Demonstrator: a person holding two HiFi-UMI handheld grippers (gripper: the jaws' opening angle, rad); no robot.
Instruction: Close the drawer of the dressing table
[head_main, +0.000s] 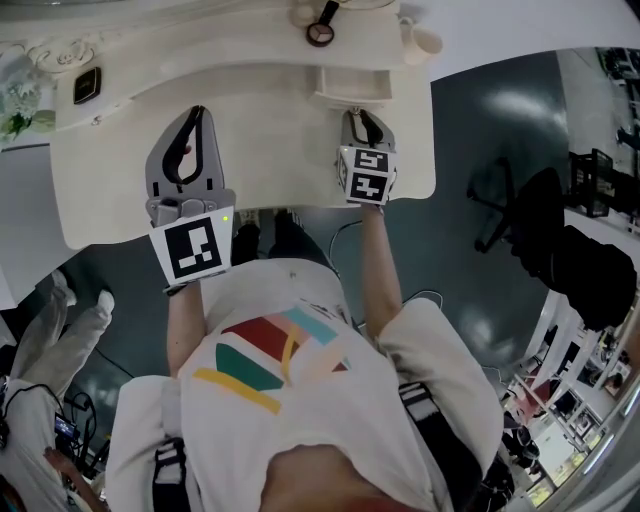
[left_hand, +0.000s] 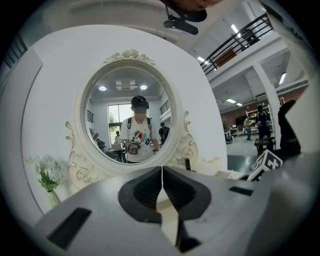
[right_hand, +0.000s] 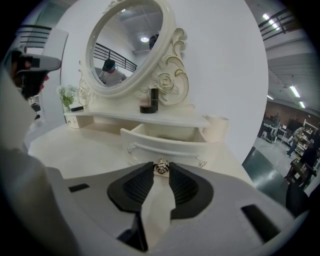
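The right gripper (right_hand: 161, 171) grasps the small round metal knob (right_hand: 161, 166) of the open cream drawer (right_hand: 165, 146) at the white dressing table (head_main: 260, 140)'s far right, the left gripper (left_hand: 162, 175) clenched empty; next, I judge, a straight push inward.

The cream drawer (right_hand: 165, 137) stands pulled open below the oval mirror (right_hand: 125, 45), empty inside, its small round metal knob (right_hand: 161, 168) facing outward.

White short-sleeved T-shirt (head_main: 335, 435), red-teal-yellow print — grey left gripper (head_main: 197, 113) and right gripper (head_main: 360, 117), black-and-white marker cubes (head_main: 193, 250)
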